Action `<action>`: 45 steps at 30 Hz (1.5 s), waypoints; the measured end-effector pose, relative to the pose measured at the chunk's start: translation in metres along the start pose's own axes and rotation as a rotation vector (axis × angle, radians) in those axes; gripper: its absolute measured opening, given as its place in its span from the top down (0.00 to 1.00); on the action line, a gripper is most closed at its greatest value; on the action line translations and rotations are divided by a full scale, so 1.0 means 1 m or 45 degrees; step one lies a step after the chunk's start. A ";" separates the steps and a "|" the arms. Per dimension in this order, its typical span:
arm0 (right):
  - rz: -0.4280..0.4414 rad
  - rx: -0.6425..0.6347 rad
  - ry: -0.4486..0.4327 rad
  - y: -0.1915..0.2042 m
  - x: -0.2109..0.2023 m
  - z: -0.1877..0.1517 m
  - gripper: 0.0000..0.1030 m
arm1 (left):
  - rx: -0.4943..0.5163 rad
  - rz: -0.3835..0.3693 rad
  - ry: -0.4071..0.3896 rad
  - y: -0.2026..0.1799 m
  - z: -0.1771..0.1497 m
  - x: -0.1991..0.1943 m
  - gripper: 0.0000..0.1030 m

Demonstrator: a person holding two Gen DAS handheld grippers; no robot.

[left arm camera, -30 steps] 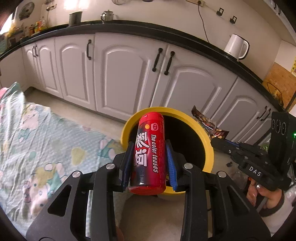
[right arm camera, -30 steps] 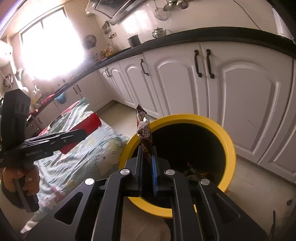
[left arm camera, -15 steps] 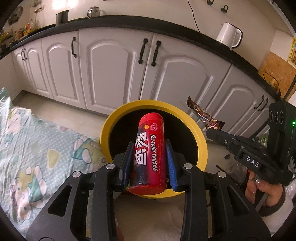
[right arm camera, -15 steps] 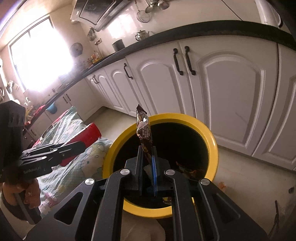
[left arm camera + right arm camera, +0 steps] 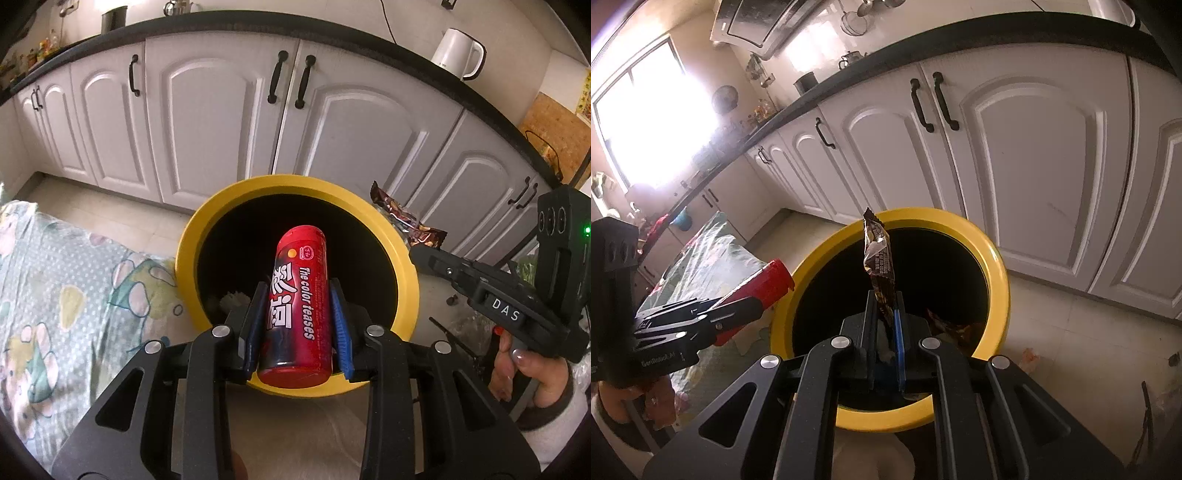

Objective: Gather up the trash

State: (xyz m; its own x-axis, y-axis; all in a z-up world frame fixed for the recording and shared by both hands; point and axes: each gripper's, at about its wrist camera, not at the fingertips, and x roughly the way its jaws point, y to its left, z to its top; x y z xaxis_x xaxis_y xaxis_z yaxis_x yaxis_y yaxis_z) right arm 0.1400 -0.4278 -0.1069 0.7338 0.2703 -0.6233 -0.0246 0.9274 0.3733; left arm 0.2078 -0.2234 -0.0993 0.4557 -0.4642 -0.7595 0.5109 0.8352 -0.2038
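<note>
Left gripper (image 5: 298, 325): jaws closed on a red cylindrical canister (image 5: 297, 306) lettered "The color teases", gripped by its sides with its far end pointing into the bin mouth.
Right gripper (image 5: 885, 332): jaws pinched nearly together on a brown snack wrapper (image 5: 880, 269), which stands upright above the fingertips.
Bin (image 5: 402, 266): a round yellow-rimmed trash bin with a dark interior, directly beneath both grippers; both held items hang over its opening.
Inside the bin: crumpled pale scraps (image 5: 234, 299) and a brownish wrapper (image 5: 955, 326) already lie at the bottom.
Progress: some trash appears collected; these two pieces are carried to the bin and not yet let go. Releasing them looks like the step left.
Obstacles: nothing blocks the opening; the two grippers sit close together over it, so they could knock each other.
Beside the bin: a surface draped in a pale cartoon-print cloth (image 5: 74, 295) touches its rim.
Floor: light tiles, with small scraps (image 5: 1028, 356) near the bin's base.
Background: white cabinet doors (image 5: 221, 122) with black handles under a dark countertop, a white electric kettle (image 5: 458, 53) and a bright window (image 5: 646, 125).
</note>
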 end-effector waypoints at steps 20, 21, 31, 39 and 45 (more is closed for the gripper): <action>-0.005 0.020 0.046 -0.005 0.024 0.012 0.92 | -0.030 -0.003 0.026 0.010 0.017 0.027 0.72; -0.003 0.023 0.046 -0.005 0.025 0.013 0.91 | -0.034 0.004 0.022 0.012 0.018 0.027 0.69; -0.033 0.033 0.018 -0.008 0.018 0.012 0.66 | -0.055 0.042 -0.004 0.019 0.016 0.013 0.42; -0.071 -0.006 -0.037 0.000 0.006 0.011 0.38 | -0.077 0.088 -0.045 0.025 0.018 -0.005 0.11; -0.096 -0.036 -0.110 0.014 -0.010 0.013 0.17 | -0.104 0.127 -0.105 0.033 0.018 -0.030 0.11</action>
State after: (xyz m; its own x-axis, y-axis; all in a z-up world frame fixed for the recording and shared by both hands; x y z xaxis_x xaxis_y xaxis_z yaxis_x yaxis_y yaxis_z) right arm 0.1411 -0.4213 -0.0860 0.7899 0.1772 -0.5871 0.0147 0.9516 0.3070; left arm 0.2241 -0.1874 -0.0721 0.5610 -0.3977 -0.7260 0.4006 0.8979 -0.1823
